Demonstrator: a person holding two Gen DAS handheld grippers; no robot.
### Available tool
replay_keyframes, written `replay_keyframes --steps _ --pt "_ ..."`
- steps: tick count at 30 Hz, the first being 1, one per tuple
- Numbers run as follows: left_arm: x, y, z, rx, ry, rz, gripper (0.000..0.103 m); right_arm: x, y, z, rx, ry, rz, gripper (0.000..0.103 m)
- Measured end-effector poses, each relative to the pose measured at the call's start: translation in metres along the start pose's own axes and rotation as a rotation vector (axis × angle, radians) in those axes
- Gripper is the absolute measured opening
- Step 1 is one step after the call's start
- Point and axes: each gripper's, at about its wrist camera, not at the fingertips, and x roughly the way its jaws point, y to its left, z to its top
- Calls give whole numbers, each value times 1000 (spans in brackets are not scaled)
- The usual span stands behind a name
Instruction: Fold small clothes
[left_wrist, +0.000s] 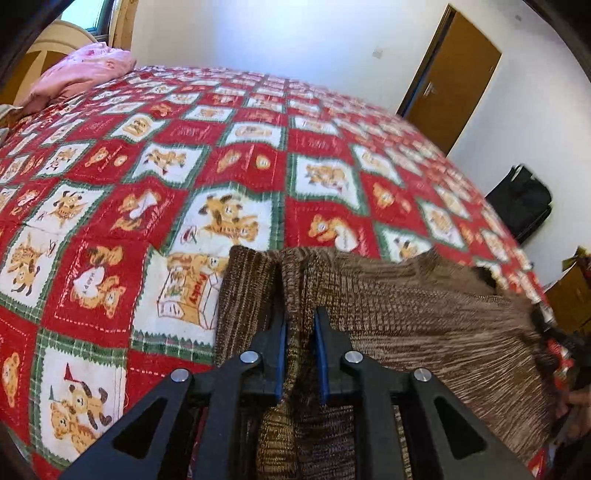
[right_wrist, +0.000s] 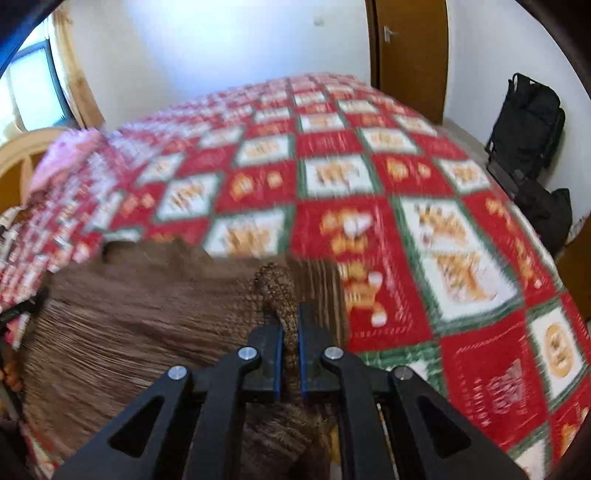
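A brown ribbed knit garment lies spread across the near part of the bed, stretched between both grippers. My left gripper is shut on the garment's left edge, where a fold of knit rises between its blue pads. In the right wrist view the garment runs off to the left, heavily blurred. My right gripper is shut on a bunched ridge of knit at the garment's right edge. The cloth under both grippers is hidden by the fingers.
A red, white and green teddy-bear quilt covers the bed. A pink pillow sits at the far left by a wooden headboard. A brown door and black bags stand beyond the bed's right side.
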Motion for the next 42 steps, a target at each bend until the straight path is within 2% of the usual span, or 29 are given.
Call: replay_keyframes --steps 2,4,8,9,10,12,13,15,16,17,19,23,29,35,39,42 --pt "-6 8 5 -21 -6 2 33 -2 -1 -3 -7 -16 -14 16" --pt "-13 18 9 -48 -25 25 42 -8 -5 -3 5 -38 -12 21" --pt "-38 40 13 -135 -43 -6 43 -34 -8 4 6 -145 -40 22" --pt "-43 40 12 -141 -35 -22 43 -44 -11 6 19 -178 -38 28" --pt "-48 37 11 -135 -30 -34 43 -52 -13 7 31 -194 -30 38" --pt "-60 24 6 -86 -33 -38 43 -71 -19 7 51 -231 -17 47" --pt "-67 13 1 -44 -41 -35 43 -78 -20 6 55 -241 -23 47" --pt "-74 -4 -5 19 -41 -35 43 -92 -25 -1 72 -220 -30 45" --pt "-75 -12 -10 46 -36 -40 43 -97 -27 -6 84 -201 -20 38" --pt "-75 -23 -16 74 -24 -46 43 -102 -31 -15 102 -173 3 35" --pt "-75 -36 -26 107 -8 -54 43 -104 -32 -25 109 -143 26 34" --pt "-72 -53 -46 115 14 -77 43 -103 -20 -48 69 -91 41 34" --pt "-76 -68 -77 120 42 -100 43 -83 -17 -52 87 -36 77 34" --pt "-97 -58 -107 114 28 -78 43 -101 -26 -86 155 10 150 34" --pt "-116 -42 -117 115 -14 -46 43 -118 -31 -121 174 30 142 36" --pt "-129 -25 -120 93 -45 -43 43 -121 -25 -129 155 19 143 36"
